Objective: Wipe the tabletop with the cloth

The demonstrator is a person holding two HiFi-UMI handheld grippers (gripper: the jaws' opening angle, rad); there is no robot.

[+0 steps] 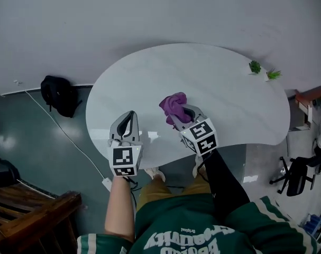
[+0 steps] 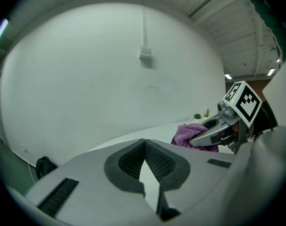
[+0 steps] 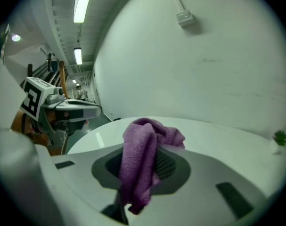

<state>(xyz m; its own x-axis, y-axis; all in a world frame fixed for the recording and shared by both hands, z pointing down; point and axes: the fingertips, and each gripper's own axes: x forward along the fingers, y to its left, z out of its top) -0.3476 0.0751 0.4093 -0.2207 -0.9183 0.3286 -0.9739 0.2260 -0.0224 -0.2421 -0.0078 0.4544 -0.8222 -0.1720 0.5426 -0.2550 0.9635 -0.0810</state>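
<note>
Pinching a bunched purple cloth [image 1: 172, 103] in the right claw [image 1: 179, 116], with folds heaped above the pads and a tail hanging below them (plainest in the right gripper view). Holding that bundle over the near middle of a white, kidney-shaped tabletop [image 1: 213, 73]; probably touching the surface, though hard to confirm from above. Hovering with the left claw [image 1: 128, 118] just beside it, over the tabletop's near edge, tips pressed together on nothing, only a sliver of gap behind the meeting point. Pointing both claws away from the body, toward a plain white wall [image 1: 149, 15]. Visible past the left claw in its own view: the right one side-on, cloth bulging from its front.

At the tabletop's far right edge, a small green plant [image 1: 255, 66] and a 2nd plant [image 1: 274, 74] close by. On the grey floor [image 1: 23, 136] to the left, a black backpack [image 1: 60, 94] by the wall, with a white cable [image 1: 65, 134] trailing past it. Lower left, dark wooden furniture [image 1: 33, 210]; at right, a black office chair [image 1: 297, 176]. High on the wall, a small white junction box [image 2: 145, 54] with conduit rising from it. Wearing a green sweatshirt [image 1: 202, 226], right arm in a black sleeve [image 1: 223, 184].
</note>
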